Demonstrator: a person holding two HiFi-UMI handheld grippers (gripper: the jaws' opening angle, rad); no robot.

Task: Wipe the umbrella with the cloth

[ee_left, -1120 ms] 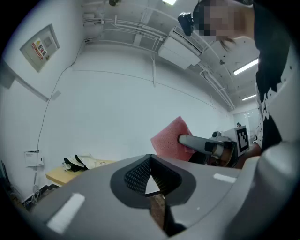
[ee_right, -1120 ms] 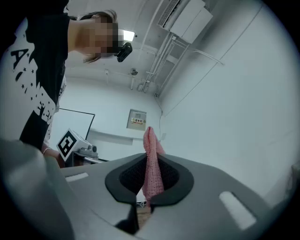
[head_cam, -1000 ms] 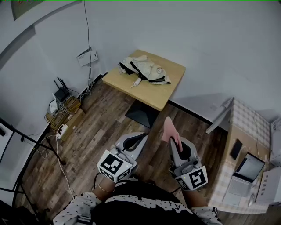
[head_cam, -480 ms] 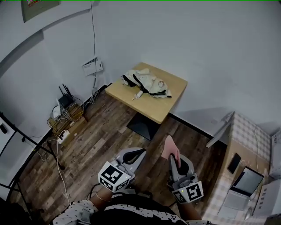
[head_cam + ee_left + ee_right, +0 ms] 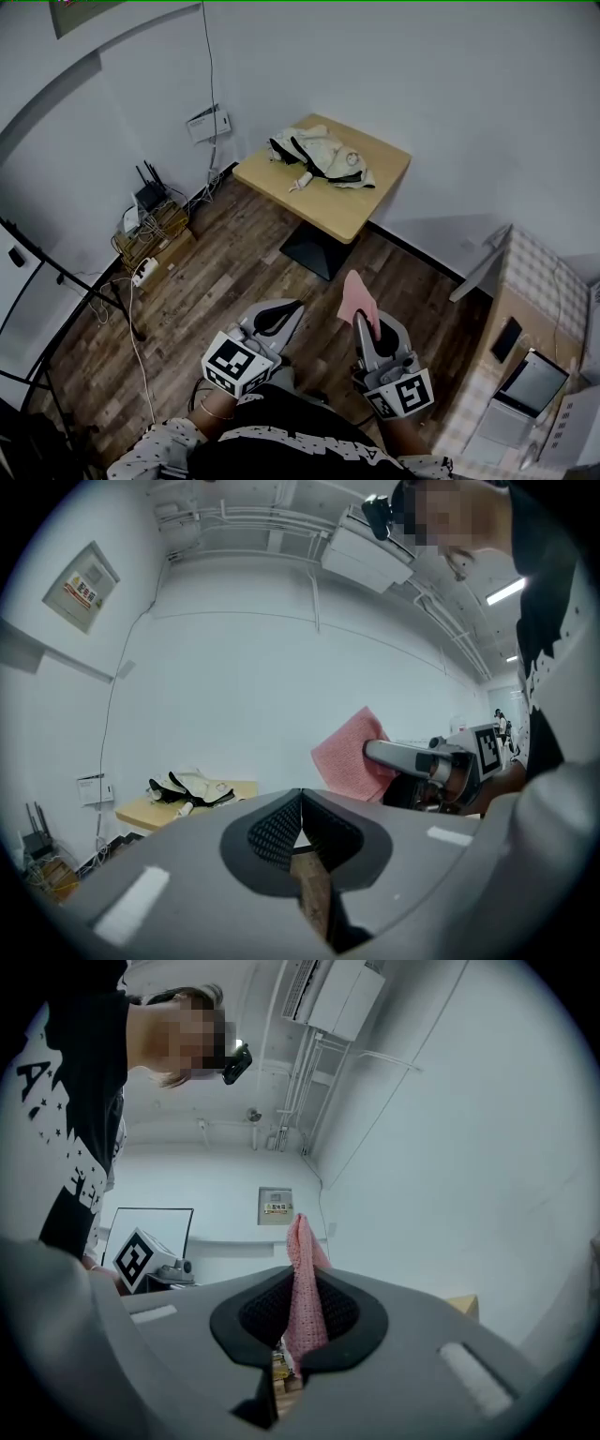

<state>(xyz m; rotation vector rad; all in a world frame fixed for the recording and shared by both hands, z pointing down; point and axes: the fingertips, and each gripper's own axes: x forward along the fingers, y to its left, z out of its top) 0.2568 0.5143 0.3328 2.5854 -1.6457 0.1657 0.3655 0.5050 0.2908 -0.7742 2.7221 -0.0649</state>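
Two claws are hovering well apart from the umbrella (image 5: 321, 157) lying on the far bench (image 5: 352, 202): the left claw (image 5: 281, 314) is clenched empty, the right claw (image 5: 364, 321) is gripping the pink cloth (image 5: 356, 298) by a thin fold, which I judge is risking slipping out on contact

The cloth (image 5: 300, 1241) pinched in the right hand-held gripper (image 5: 300, 1277) looked a coarse, open-weave pink fabric, matt. That hand-held gripper and the left hand-held gripper (image 5: 300, 806) had smooth, matt grey plastic shells, and the left one's black pads (image 5: 274, 832) were finely dimpled. Far ahead of them the tabletop (image 5: 347, 211) was pale, smooth wood, bearing the umbrella (image 5: 323, 155) of soft cream cloth with black trim. Below them the floor (image 5: 234, 272) was dark wood plank with a faint sheen.
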